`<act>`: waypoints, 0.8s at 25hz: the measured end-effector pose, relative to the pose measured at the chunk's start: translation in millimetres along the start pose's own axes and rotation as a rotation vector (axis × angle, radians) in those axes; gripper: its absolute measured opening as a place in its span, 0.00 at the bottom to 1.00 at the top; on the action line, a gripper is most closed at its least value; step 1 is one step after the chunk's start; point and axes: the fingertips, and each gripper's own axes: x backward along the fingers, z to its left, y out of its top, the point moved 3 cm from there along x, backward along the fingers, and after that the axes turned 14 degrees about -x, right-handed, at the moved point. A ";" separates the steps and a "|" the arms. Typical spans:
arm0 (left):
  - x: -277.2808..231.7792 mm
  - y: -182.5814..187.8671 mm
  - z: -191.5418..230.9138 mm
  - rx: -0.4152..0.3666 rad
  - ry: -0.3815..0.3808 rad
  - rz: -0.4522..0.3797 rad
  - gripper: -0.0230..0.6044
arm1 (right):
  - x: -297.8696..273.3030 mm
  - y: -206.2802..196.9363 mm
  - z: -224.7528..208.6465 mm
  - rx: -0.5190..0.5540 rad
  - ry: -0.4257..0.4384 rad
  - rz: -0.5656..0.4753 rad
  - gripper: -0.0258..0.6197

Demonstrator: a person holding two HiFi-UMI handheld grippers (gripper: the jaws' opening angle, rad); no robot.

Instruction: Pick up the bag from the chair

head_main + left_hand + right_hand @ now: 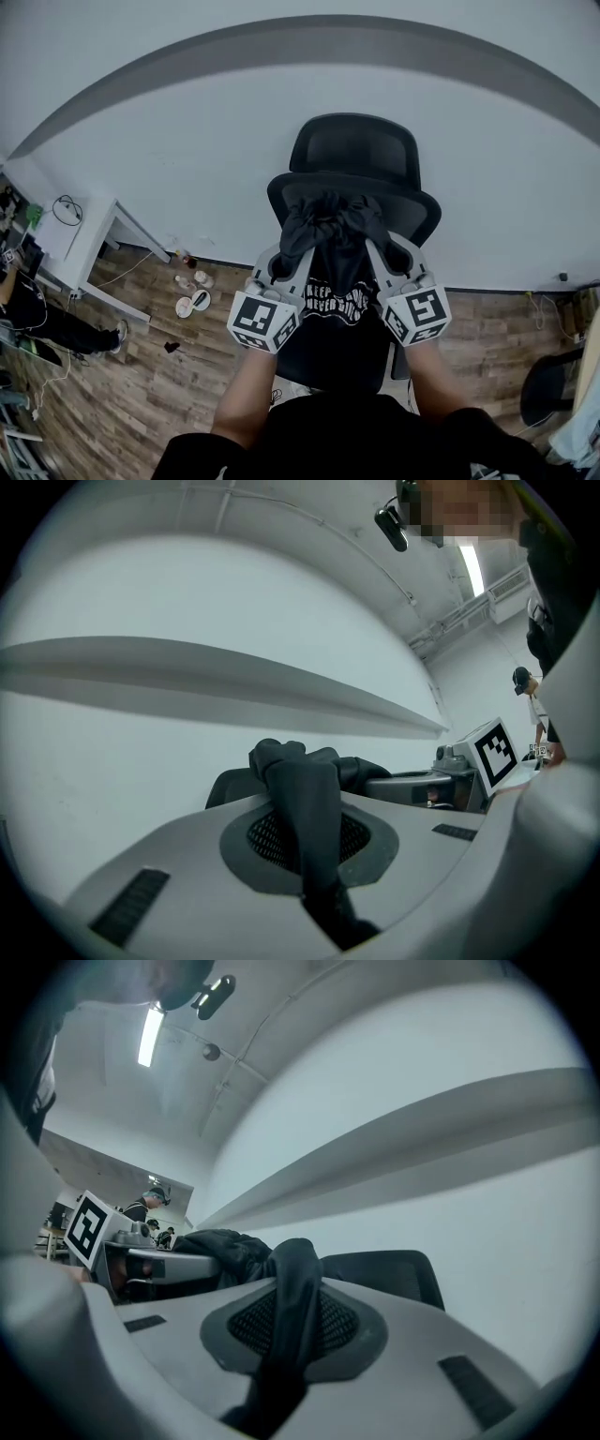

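The jaws of the left gripper (284, 261) and right gripper (379, 251) are clamped on the bag (336, 281), which hangs mid-frame before the chair (356, 150). I should raise both evenly and level, so the fabric cannot slip.

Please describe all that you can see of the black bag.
The bag is soft black cloth with white print low on its front. Its top is bunched into two folds; the left gripper and the right gripper are each shut on one. It hangs limp before the black chair.
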 end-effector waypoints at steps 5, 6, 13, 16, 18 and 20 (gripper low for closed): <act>4.5 16.3 -4.7 -0.009 -0.009 -0.019 0.11 | 11.5 15.2 6.3 0.014 -0.002 -0.022 0.14; 2.9 17.2 -2.0 -0.010 -0.012 -0.017 0.11 | 9.0 16.6 6.0 0.011 -0.004 -0.021 0.14; 2.0 17.6 -7.0 -0.006 -0.021 -0.008 0.11 | 15.7 16.1 3.8 0.005 -0.006 -0.018 0.14; 1.3 15.8 -9.1 -0.005 -0.025 -0.003 0.11 | 16.9 14.2 2.4 0.003 -0.009 -0.012 0.14; 1.6 13.9 -10.8 -0.003 -0.029 0.001 0.11 | 17.9 12.0 2.0 0.002 -0.013 -0.006 0.14; 2.9 11.2 -12.9 0.001 -0.032 0.008 0.11 | 19.4 8.6 2.3 0.001 -0.016 0.002 0.14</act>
